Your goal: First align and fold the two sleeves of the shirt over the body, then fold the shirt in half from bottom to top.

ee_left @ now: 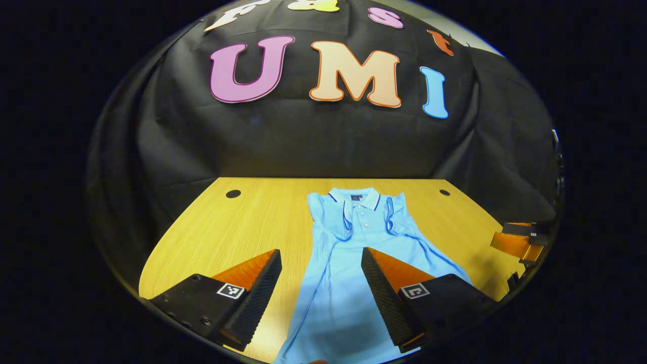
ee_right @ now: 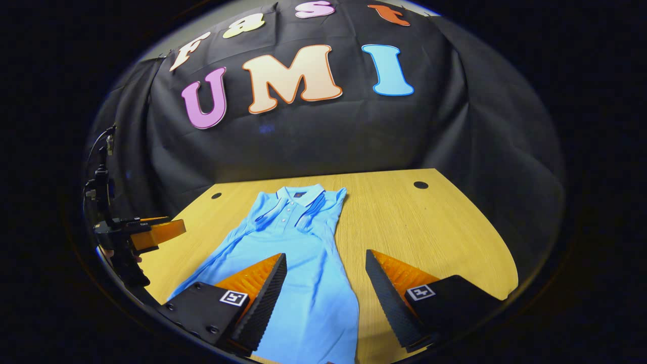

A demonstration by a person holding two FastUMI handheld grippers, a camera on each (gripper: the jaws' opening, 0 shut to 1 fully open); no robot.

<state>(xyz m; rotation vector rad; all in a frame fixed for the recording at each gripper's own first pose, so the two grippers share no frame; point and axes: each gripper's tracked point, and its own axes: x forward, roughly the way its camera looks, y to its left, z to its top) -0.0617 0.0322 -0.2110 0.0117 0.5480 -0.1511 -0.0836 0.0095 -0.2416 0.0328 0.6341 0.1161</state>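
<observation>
Both claws wide, holding nothing. Left claw [ee_left: 321, 283] hangs above the shirt's [ee_left: 349, 263] lower left edge, one finger over bare counter [ee_left: 242, 217], the other over cloth. Right claw [ee_right: 326, 288] hangs above the lower right edge. Shirt lies flat on the counter, collar toward the far wall, both sleeves folded in over the body.

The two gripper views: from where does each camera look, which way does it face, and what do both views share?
Left gripper view: rides on the left gripper, above the shirt's lower part, facing the collar and back wall; own fingers apart, other gripper at far right.
Right gripper view: rides on the right gripper, above the shirt's lower right edge, facing the wall; other gripper far left.
Shared: shirt, wooden table, wall.
</observation>
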